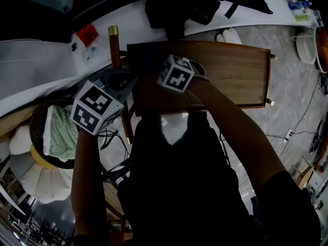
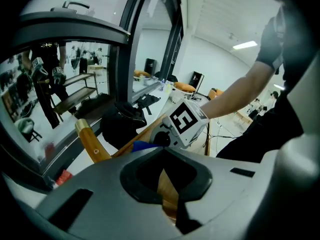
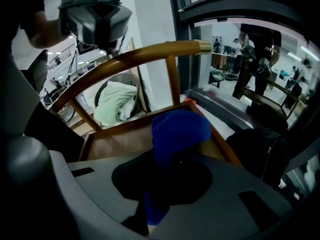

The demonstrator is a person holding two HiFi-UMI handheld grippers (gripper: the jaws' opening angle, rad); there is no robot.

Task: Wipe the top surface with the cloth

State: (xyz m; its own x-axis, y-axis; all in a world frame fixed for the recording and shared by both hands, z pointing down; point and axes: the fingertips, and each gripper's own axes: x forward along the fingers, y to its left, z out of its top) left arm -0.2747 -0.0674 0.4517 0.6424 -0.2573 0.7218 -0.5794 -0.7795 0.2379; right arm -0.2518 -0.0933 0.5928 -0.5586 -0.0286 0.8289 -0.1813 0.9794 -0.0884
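Note:
A wooden chair is seen from above, its seat (image 1: 230, 70) lying to the right and its curved back rail (image 1: 114, 50) to the left. My right gripper (image 1: 152, 83) is shut on a blue cloth (image 3: 180, 131), which bulges out of the jaws just over the seat (image 3: 120, 146) near the back rail (image 3: 125, 59). The cloth's tip (image 2: 145, 146) also shows under the right gripper's marker cube (image 2: 186, 123). My left gripper (image 2: 167, 194) is shut on the chair's back rail, a strip of wood running between its jaws. Its marker cube (image 1: 96, 106) sits left of the chair.
A round basket (image 1: 38, 137) holding a green-white cloth (image 1: 61, 132) stands on the floor at the left. A black bag (image 1: 179, 4) lies on the white ledge (image 1: 138, 22) behind the chair. Cables (image 1: 302, 132) trail over the grey floor at the right.

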